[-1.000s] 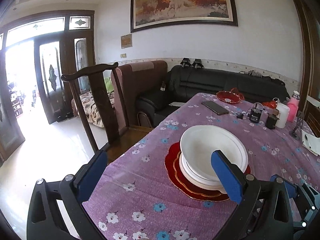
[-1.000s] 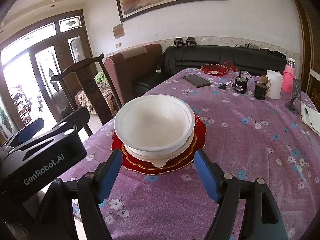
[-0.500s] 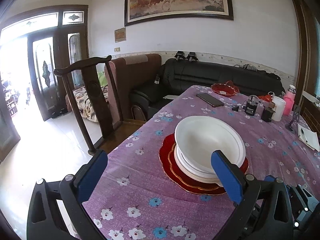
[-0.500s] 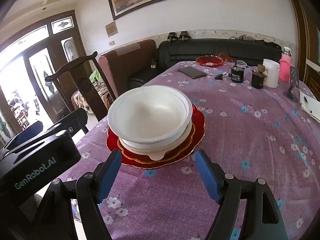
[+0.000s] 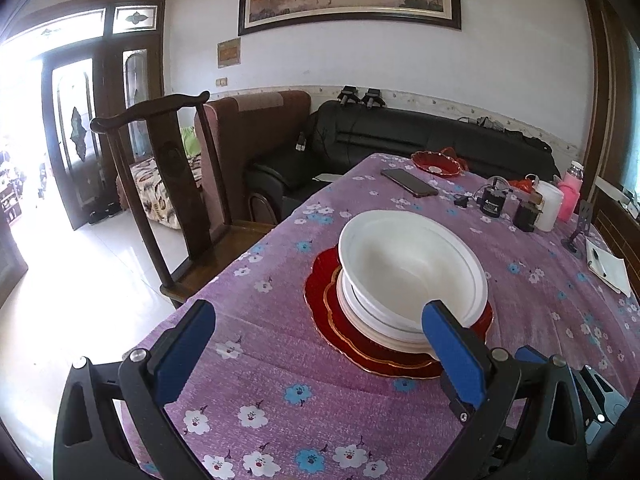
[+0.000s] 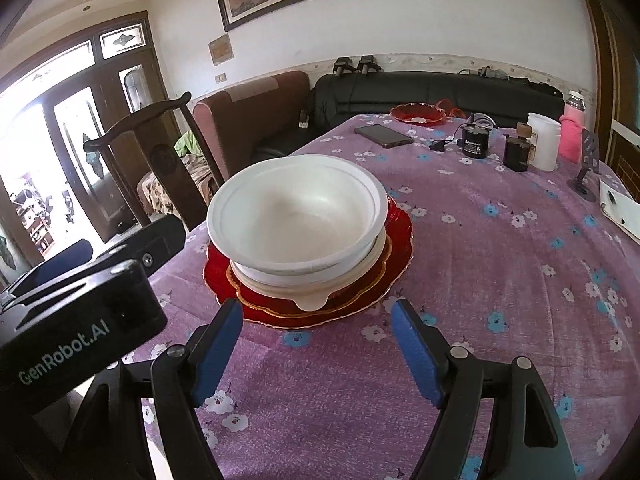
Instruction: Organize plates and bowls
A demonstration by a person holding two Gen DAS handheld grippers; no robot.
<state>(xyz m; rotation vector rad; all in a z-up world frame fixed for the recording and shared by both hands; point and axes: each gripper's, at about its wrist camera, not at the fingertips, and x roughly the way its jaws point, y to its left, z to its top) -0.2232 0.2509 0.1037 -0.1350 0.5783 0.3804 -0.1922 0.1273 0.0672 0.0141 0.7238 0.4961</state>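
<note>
White bowl (image 6: 296,216) sits empty on stacked plates (image 6: 312,288); both claws apart.

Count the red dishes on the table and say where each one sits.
2. A large red plate sits near the table's front edge, under the stacked white bowls. A smaller red dish sits at the far end, beyond the phone. The stack could hide more.

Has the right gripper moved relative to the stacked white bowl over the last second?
Yes. In the right wrist view the white bowl and red plate beneath it now loom larger and nearer the open right gripper, so it has come closer to the stack.
</note>
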